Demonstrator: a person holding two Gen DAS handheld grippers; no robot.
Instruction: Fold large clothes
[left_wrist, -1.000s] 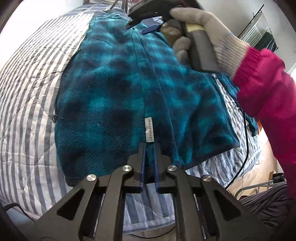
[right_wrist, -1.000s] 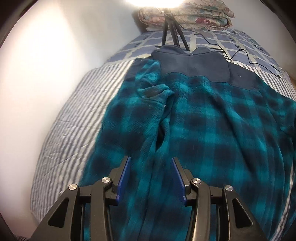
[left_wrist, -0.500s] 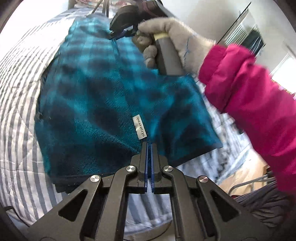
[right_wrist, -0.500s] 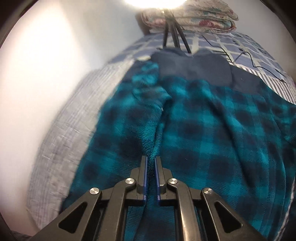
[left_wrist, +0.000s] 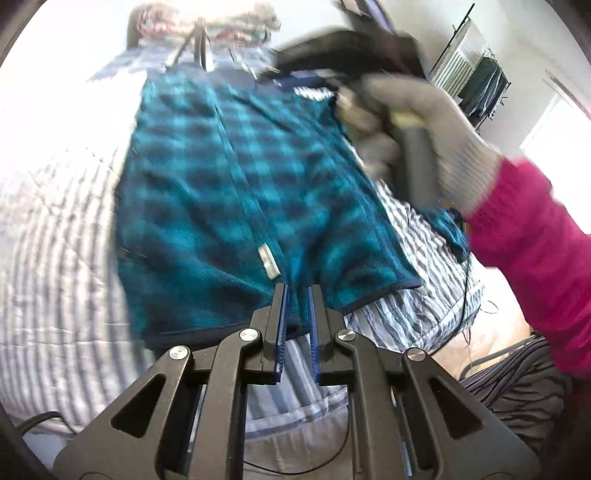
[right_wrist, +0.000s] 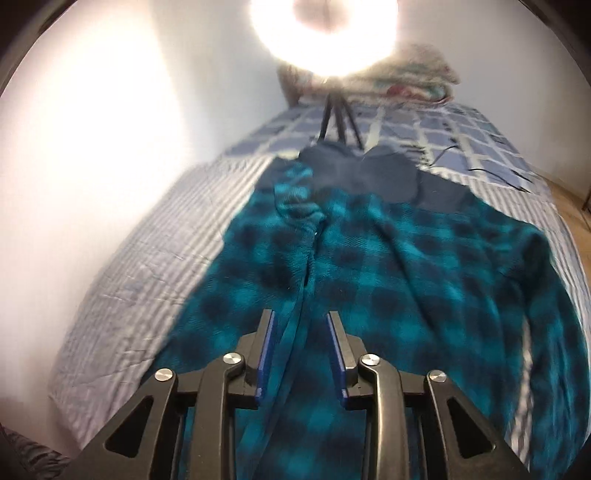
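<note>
white garment label (left_wrist: 268, 263), text blurred, unreadable

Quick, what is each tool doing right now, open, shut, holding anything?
Left tool: jaws opening, the fleece jacket's hem between them, no longer pinched.
Right tool: jaws opening, a jacket fold between them, not gripped.

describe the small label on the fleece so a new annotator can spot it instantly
Start at the striped blue-and-white bedspread and the teal-and-black plaid fleece garment spread over it. Follow the fleece's centre seam to its near hem, just above the left gripper. There lies a small pale woven label, the only light patch on the dark plaid.
</note>
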